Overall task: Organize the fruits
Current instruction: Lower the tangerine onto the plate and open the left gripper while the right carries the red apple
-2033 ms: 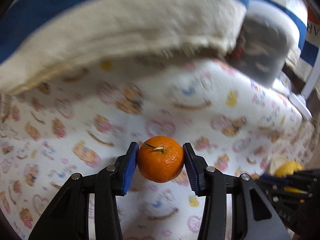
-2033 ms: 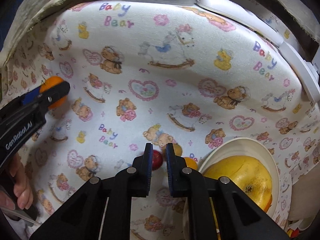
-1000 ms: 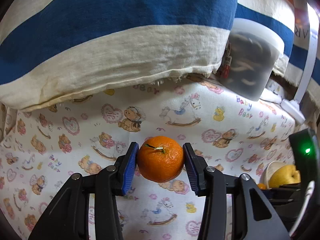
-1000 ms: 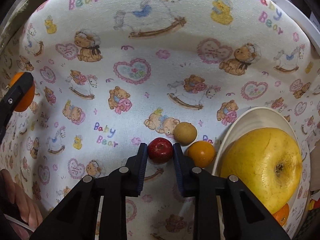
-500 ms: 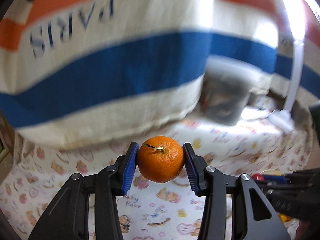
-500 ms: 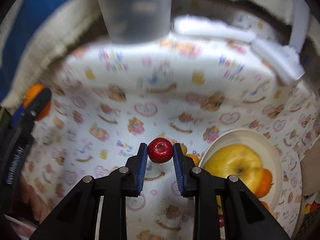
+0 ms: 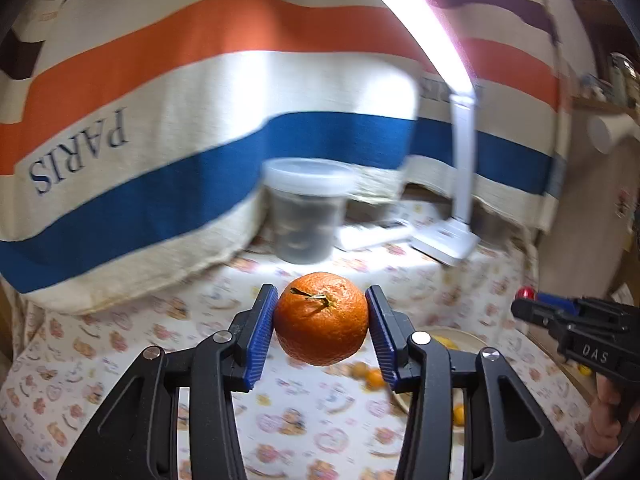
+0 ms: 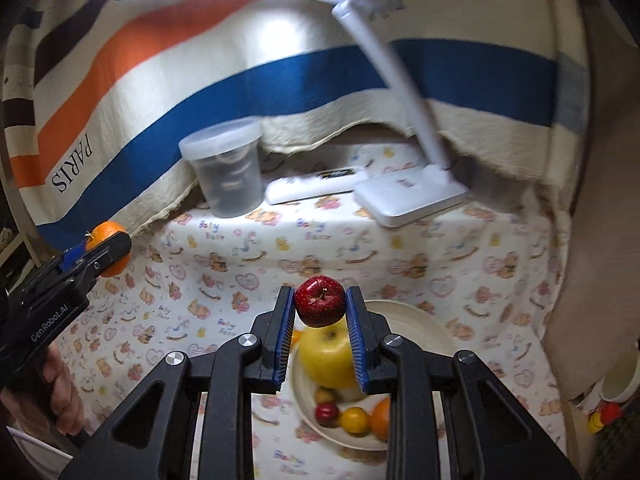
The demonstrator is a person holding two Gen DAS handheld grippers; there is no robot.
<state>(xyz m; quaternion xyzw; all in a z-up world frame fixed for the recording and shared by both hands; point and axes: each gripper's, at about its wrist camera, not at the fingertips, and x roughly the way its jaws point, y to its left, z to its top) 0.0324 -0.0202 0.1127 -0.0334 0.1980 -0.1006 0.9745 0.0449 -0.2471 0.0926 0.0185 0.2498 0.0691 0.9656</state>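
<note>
Your left gripper (image 7: 321,322) clamps the mandarin (image 7: 321,318) between its pads; your right gripper (image 8: 320,306) grips the small red apple (image 8: 320,306) above the bowl (image 8: 416,320).

orange mandarin (image 7: 321,319) | dark red apple (image 8: 320,306) | yellow fruit (image 8: 325,354) lying in cream bowl (image 8: 416,316) | tablecloth (image 8: 400,256) showing pastel bears, hearts | blue pads (image 7: 261,338)

Right gripper (image 8: 320,330) jaws clamp a red apple (image 8: 320,306) above the bowl (image 8: 416,322) of fruit, perhaps a yellow apple (image 8: 326,360) beneath.
</note>
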